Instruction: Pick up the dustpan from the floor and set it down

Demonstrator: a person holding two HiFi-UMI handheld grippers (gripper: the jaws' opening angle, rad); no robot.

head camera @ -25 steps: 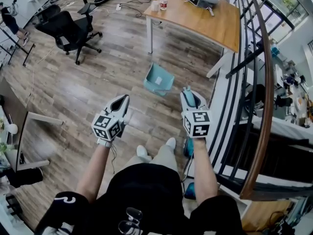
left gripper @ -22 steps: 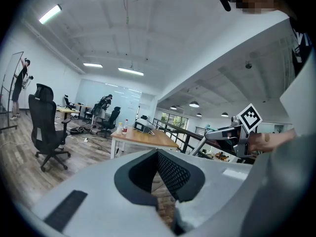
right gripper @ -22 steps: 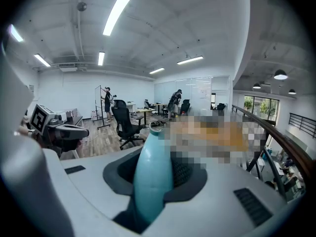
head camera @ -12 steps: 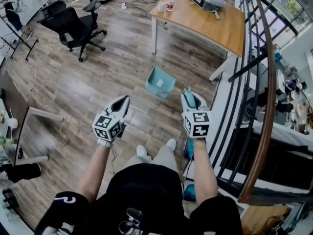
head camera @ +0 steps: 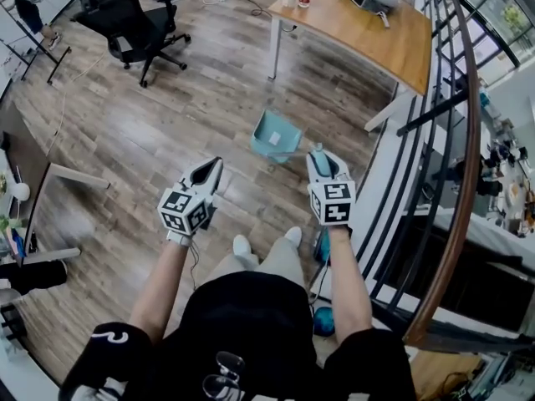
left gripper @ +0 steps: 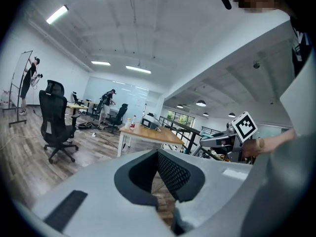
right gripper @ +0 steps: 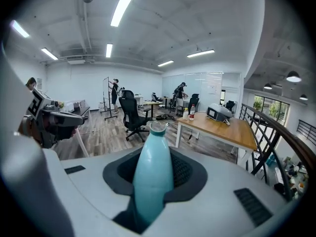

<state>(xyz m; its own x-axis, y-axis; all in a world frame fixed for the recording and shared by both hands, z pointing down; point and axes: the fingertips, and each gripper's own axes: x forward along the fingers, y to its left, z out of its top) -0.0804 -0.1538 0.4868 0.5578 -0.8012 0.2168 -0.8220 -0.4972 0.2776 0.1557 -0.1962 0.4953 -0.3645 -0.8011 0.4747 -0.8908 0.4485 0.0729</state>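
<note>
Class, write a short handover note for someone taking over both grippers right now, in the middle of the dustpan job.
Left gripper: jaws apart, nothing between them.
Right gripper: shut on a teal handle; what it belongs to can't be told.
Dustpan: lying on the wood floor ahead of both grippers, short of the table; neither gripper touches it.
Done: nothing yet.
Left: reach down, probably with the free left gripper, grip the dustpan, lift it and set it down.

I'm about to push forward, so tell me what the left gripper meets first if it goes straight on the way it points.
Probably the bare wooden floor: the left gripper points slightly downward and passes left of the dustpan, though depth is unclear.
</note>
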